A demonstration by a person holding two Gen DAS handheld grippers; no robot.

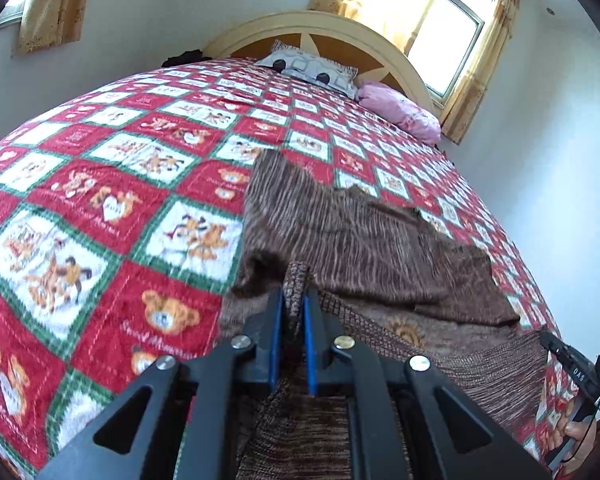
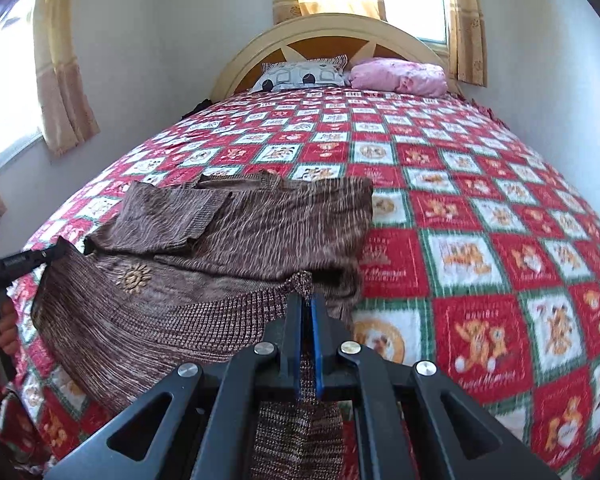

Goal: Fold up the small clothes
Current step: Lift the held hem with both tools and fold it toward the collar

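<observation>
A brown knit garment point(image 1: 360, 240) point(image 2: 240, 220) with a yellow flower emblem point(image 2: 133, 279) lies on the near part of the bed, its upper part folded over itself. My left gripper point(image 1: 295, 304) is shut on a bunched corner of the ribbed hem, which pokes up between the blue pads. My right gripper point(image 2: 307, 308) is shut on the opposite hem corner. The hem stretches between the two. Each gripper shows in the other's view: the right gripper point(image 1: 556, 350) at the right edge, the left gripper point(image 2: 40, 258) at the left edge.
The bed carries a red, white and green bear-patterned quilt point(image 2: 480, 240). A patterned pillow point(image 2: 300, 74) and a pink pillow point(image 2: 400, 76) lie against the curved headboard point(image 2: 332, 30). Curtained windows stand behind and to the left. A person's hand point(image 2: 4, 328) holds the left gripper.
</observation>
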